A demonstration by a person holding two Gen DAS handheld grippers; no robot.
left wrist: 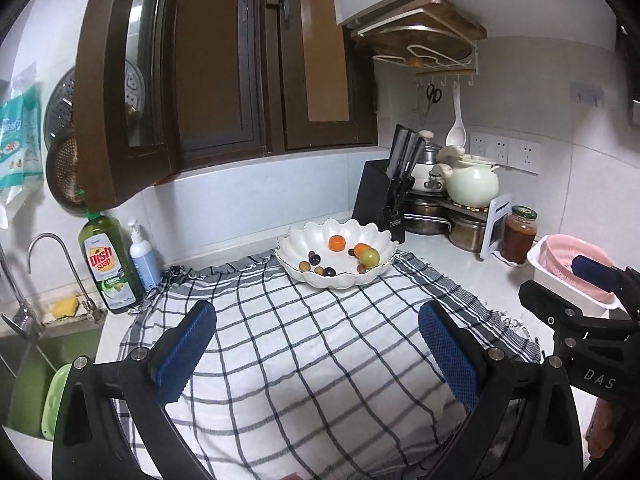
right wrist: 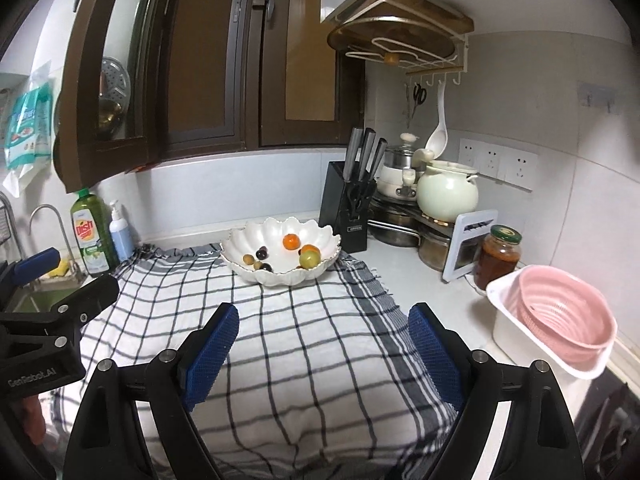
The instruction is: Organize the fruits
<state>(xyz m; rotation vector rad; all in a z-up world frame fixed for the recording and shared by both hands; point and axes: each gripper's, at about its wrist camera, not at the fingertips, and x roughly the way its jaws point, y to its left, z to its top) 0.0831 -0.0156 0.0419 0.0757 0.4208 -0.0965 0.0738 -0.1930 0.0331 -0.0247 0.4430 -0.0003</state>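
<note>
A white scalloped bowl (left wrist: 380, 236) (right wrist: 244, 240) stands at the far edge of a checked cloth (left wrist: 304, 344) (right wrist: 304, 320). It holds two oranges (left wrist: 337, 243) (right wrist: 291, 242), a green-yellow fruit (left wrist: 369, 257) (right wrist: 309, 259) and several small dark and tan fruits (left wrist: 314, 258) (right wrist: 262, 255). My left gripper (left wrist: 318, 344) is open and empty above the near cloth. My right gripper (right wrist: 324, 344) is open and empty beside it; it also shows at the right of the left wrist view (left wrist: 576, 292).
A pink colander in a white tub (left wrist: 560, 264) (right wrist: 560, 320) stands at the right. A sauce jar (right wrist: 498, 254), knife block (right wrist: 348, 208) and pots (right wrist: 448, 192) line the back right. Dish soap (left wrist: 106, 264) and a sink tap (left wrist: 52, 264) are at the left.
</note>
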